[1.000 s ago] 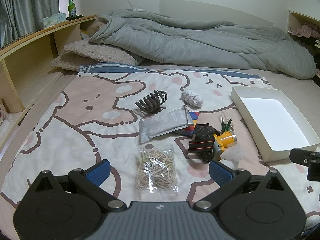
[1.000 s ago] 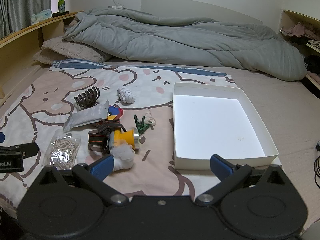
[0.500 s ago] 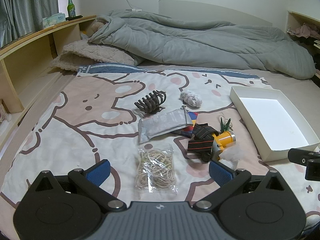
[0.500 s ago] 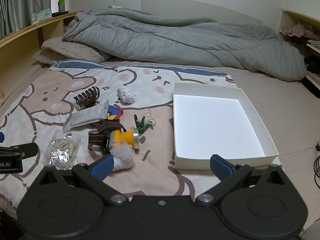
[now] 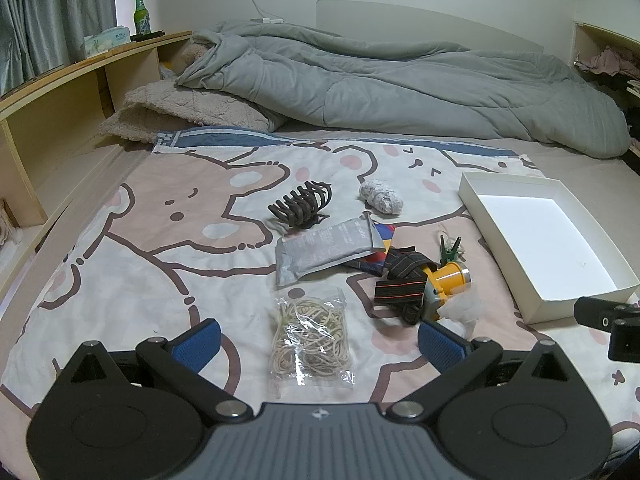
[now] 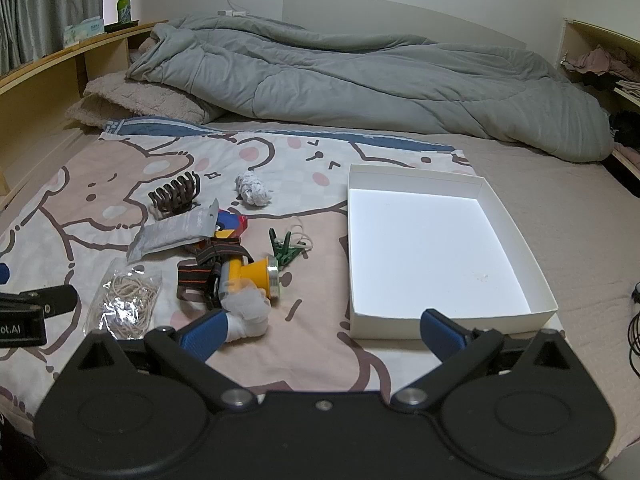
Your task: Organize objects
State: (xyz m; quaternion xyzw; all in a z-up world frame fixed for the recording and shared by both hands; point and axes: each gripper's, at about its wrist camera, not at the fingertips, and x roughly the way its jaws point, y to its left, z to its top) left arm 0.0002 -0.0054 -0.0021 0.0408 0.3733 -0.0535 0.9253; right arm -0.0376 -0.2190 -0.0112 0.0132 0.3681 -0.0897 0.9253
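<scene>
the main risk is the clutter: the headlamp [image 6: 252, 272] lies with its strap [image 6: 208, 268] tangled, touching the grey pouch [image 5: 324, 246] and a soft white puff [image 6: 244, 312], so a pick could drag a neighbour along or drop it before the white box [image 6: 432, 256]. the bag of rubber bands [image 5: 310, 336] is slippery film and may slide out of the pads. the left tongs [image 5: 318, 342] stand wide over this bag, holding nothing; the right tongs [image 6: 322, 332] are wide too, low near the box's front wall. all things lie on the bed's bear-print sheet [image 5: 160, 240], left of the box, which is empty.
</scene>
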